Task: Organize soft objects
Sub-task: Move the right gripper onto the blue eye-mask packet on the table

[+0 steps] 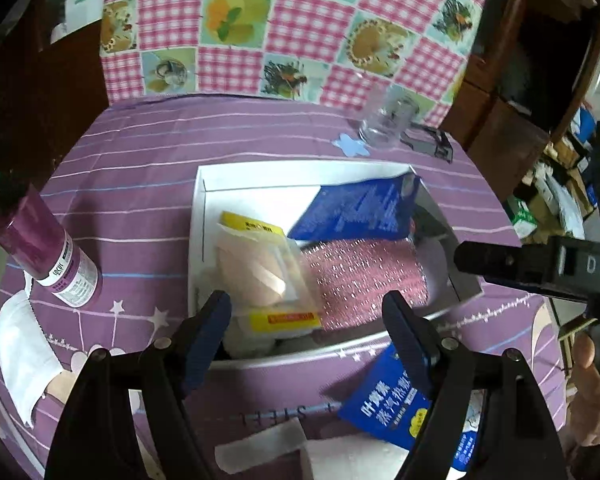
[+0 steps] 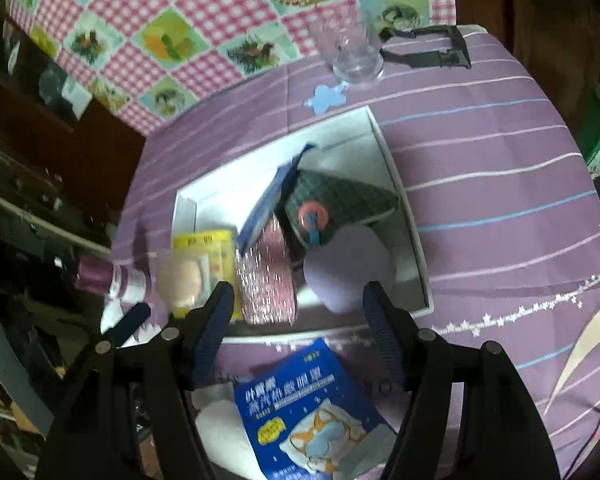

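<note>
A white open box (image 1: 198, 216) (image 2: 396, 176) sits on the purple striped cloth. In it lie a pink glitter sponge (image 1: 364, 276) (image 2: 266, 280), a packaged beige makeup sponge (image 1: 256, 268) (image 2: 184, 276), a blue packet (image 1: 360, 208), a dark checked pouch (image 2: 340, 200) and a pale lilac puff (image 2: 348, 272). A blue eye-mask packet (image 1: 384, 400) (image 2: 304, 412) lies in front of the box. My left gripper (image 1: 306, 316) is open and empty over the box's near edge. My right gripper (image 2: 298, 308) is open and empty above the box's near edge, and shows at right in the left wrist view.
A purple bottle (image 1: 48, 252) (image 2: 112, 280) stands left of the box. A clear glass (image 1: 388, 120) (image 2: 352, 52) and a black clip (image 2: 440, 52) stand behind it. White soft pads (image 1: 24, 356) (image 2: 224, 428) lie on the cloth near me. A checked cloth (image 1: 280, 28) hangs behind.
</note>
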